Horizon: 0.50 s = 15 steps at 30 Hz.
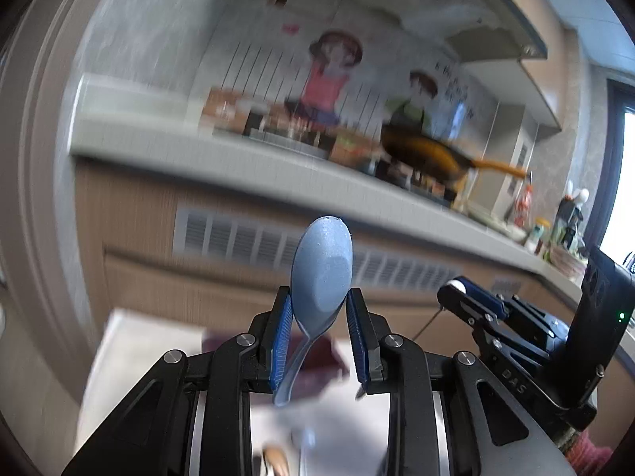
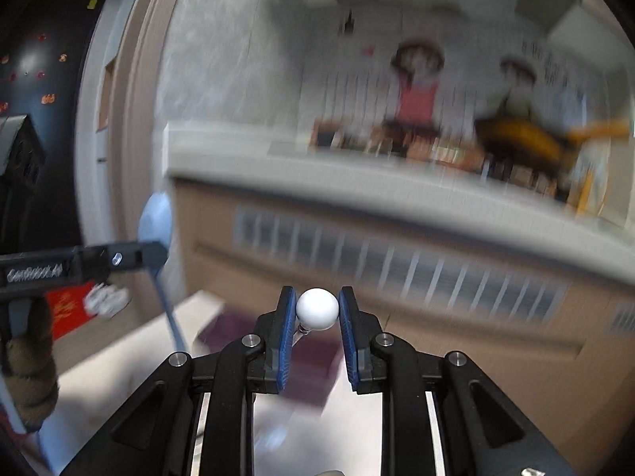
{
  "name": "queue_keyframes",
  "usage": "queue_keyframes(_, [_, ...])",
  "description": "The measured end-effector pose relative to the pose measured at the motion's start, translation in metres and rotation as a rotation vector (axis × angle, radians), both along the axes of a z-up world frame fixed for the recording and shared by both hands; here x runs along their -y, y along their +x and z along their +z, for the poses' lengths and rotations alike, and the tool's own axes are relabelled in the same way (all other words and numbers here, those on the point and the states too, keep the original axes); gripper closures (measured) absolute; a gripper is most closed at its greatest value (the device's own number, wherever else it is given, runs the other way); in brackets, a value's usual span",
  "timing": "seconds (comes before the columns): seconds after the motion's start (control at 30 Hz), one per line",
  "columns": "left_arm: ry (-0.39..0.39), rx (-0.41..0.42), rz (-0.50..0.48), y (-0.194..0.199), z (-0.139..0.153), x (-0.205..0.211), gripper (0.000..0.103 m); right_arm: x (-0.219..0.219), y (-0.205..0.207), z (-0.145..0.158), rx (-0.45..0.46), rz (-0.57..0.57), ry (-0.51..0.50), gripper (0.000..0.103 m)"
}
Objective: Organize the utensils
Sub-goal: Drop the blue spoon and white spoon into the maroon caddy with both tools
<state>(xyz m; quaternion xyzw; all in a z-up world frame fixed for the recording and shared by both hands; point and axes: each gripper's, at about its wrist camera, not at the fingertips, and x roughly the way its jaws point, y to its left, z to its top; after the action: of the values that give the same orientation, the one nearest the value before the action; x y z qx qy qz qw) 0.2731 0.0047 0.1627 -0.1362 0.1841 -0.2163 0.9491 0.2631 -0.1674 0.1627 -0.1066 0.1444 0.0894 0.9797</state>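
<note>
Left gripper (image 1: 319, 317) fingers pinch blue spoon (image 1: 322, 265) at bowl base, bowl sticking up past the tips, handle hanging below; right gripper (image 2: 317, 311) fingers clamp a white ball-tipped utensil (image 2: 317, 309); spoon likely light, stiff, slick plastic—neck grip steadier.

We saw a grey counter (image 1: 246, 166) carrying a blurred orange pan (image 1: 428, 154), a cartoon mural (image 1: 337, 75) behind it, and slatted vents (image 2: 397, 269) in the cabinets below.
</note>
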Motion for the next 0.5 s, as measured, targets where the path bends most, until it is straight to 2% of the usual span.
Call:
queue_keyframes(0.07, [-0.014,0.039,0.013,0.015,0.006,0.000,0.075,-0.004,0.018,0.004,0.021,-0.025,-0.046,0.082])
queue_keyframes(0.17, [-0.046,0.037,0.006,0.039,-0.005,0.000,0.075,-0.005,0.050,-0.010,-0.008,-0.038,-0.078,0.082])
queue_keyframes(0.27, [-0.052,0.001,0.019,0.061,-0.034,0.003,0.075,-0.007,0.075,-0.037,-0.069,-0.048,-0.103,0.082])
queue_keyframes(0.37, [-0.068,-0.083,0.006,0.083,-0.069,0.005,0.075,-0.007,0.092,-0.069,-0.144,-0.052,-0.120,0.082])
queue_keyframes(0.5, [-0.031,-0.159,0.017,0.096,-0.106,0.011,0.075,-0.007,0.108,-0.105,-0.249,-0.042,-0.130,0.082])
